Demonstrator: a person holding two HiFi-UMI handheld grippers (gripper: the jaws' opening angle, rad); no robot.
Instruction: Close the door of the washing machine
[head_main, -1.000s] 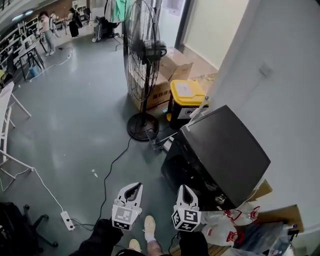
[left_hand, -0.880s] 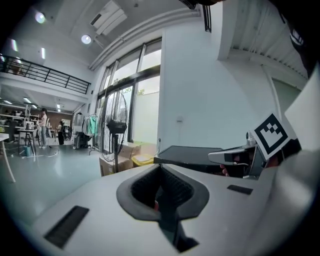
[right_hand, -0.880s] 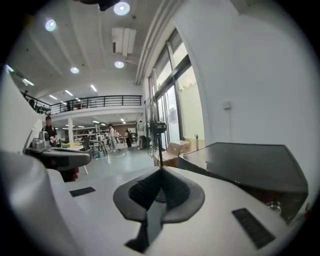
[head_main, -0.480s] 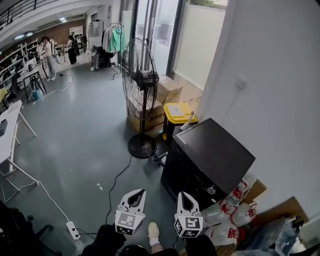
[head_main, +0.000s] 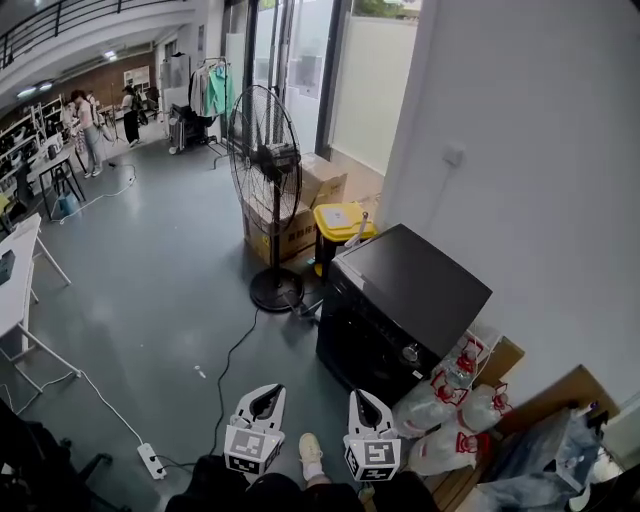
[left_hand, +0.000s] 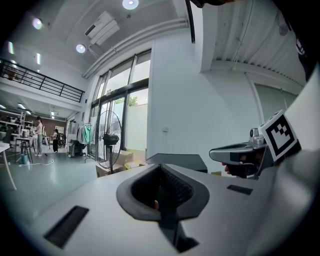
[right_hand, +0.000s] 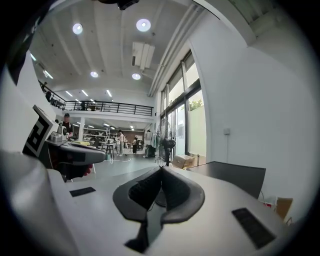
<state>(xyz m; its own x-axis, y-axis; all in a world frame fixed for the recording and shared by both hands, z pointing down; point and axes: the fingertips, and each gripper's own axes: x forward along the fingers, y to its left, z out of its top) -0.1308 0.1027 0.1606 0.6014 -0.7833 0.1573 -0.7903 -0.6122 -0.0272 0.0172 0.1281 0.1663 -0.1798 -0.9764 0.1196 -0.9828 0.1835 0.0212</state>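
Note:
The black washing machine (head_main: 400, 300) stands against the white wall, and its dark front (head_main: 362, 350) looks flush, with no door standing out. Both grippers are held low in the head view, short of the machine and touching nothing. My left gripper (head_main: 268, 392) is shut and empty, and my right gripper (head_main: 360, 397) beside it is shut and empty too. In the left gripper view the jaws (left_hand: 160, 167) meet, with the machine's lid (left_hand: 182, 161) beyond them and the right gripper (left_hand: 240, 152) alongside. In the right gripper view the gripper (right_hand: 161, 170) points past the lid (right_hand: 230, 175).
A tall floor fan (head_main: 265, 165) stands left of the machine, with its cable running across the grey floor. Behind it are cardboard boxes (head_main: 320, 180) and a yellow-lidded bin (head_main: 343, 225). Clear bags with red ties (head_main: 450, 420) lie right of the machine. A power strip (head_main: 153, 461) lies at lower left.
Both grippers and the head camera have drawn back from the washing machine and risen, so it now looks smaller and farther off. The jaws stayed shut.

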